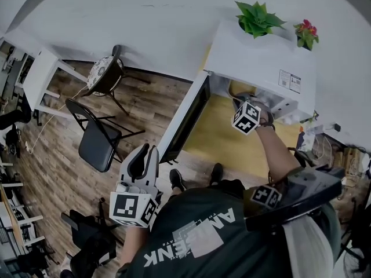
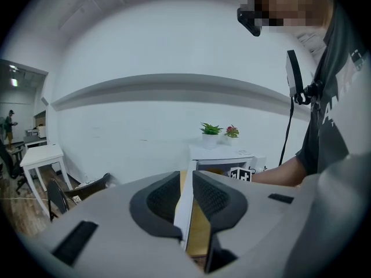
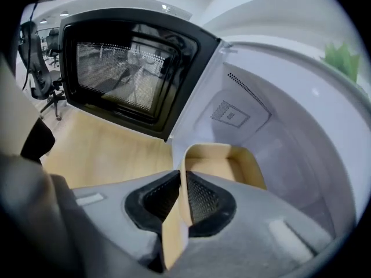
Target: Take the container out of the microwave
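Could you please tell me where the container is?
In the right gripper view, the container sits inside the open microwave, right of its door, the right gripper pinching its near wall.

Office room with white desk (image 1: 40, 74), folding chair (image 1: 95, 141), swivel chair (image 3: 39, 68)

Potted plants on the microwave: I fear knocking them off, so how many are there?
2: a green plant toward the middle of the microwave's top, and a red-flowered plant near its right end.
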`<state>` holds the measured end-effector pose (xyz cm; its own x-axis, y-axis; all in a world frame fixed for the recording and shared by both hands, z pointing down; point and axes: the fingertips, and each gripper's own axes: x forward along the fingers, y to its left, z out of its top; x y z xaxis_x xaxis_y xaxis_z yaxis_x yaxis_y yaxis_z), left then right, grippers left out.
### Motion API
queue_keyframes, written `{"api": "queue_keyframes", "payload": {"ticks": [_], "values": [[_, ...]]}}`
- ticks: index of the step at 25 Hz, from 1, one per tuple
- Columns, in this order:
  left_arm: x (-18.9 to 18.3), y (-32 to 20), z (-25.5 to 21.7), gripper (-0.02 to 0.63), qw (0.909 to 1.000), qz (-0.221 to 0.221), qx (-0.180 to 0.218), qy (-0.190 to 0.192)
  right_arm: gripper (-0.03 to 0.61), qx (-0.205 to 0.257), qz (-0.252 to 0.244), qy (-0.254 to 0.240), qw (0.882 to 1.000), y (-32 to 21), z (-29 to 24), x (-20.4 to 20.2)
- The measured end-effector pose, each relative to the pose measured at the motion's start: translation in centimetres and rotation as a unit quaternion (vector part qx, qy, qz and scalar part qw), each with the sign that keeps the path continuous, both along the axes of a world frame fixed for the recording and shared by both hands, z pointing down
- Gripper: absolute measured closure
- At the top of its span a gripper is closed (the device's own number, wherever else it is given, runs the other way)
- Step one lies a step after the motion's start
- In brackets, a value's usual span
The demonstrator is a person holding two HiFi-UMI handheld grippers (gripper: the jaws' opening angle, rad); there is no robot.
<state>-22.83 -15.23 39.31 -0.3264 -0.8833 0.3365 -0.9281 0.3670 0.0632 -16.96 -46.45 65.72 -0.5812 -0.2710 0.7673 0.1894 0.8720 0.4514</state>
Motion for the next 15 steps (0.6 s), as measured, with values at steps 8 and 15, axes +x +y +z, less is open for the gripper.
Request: {"api": "queue_keyframes", "payload": {"ticks": [8,15], "values": [[-1.4,-1.6,-0.3,0.555,0.9963,0.081,0.027,0.009,0.546,-0.052,0.037,-0.044,0.997,5.6,-4.1,1.4],[-2.3,-2.4,-0.1,0.568,0.9895,0.136,0.042,0.023,0.546,-0.085,0.068,-0.069,0.992,11.0,-6.9,2.9]]}}
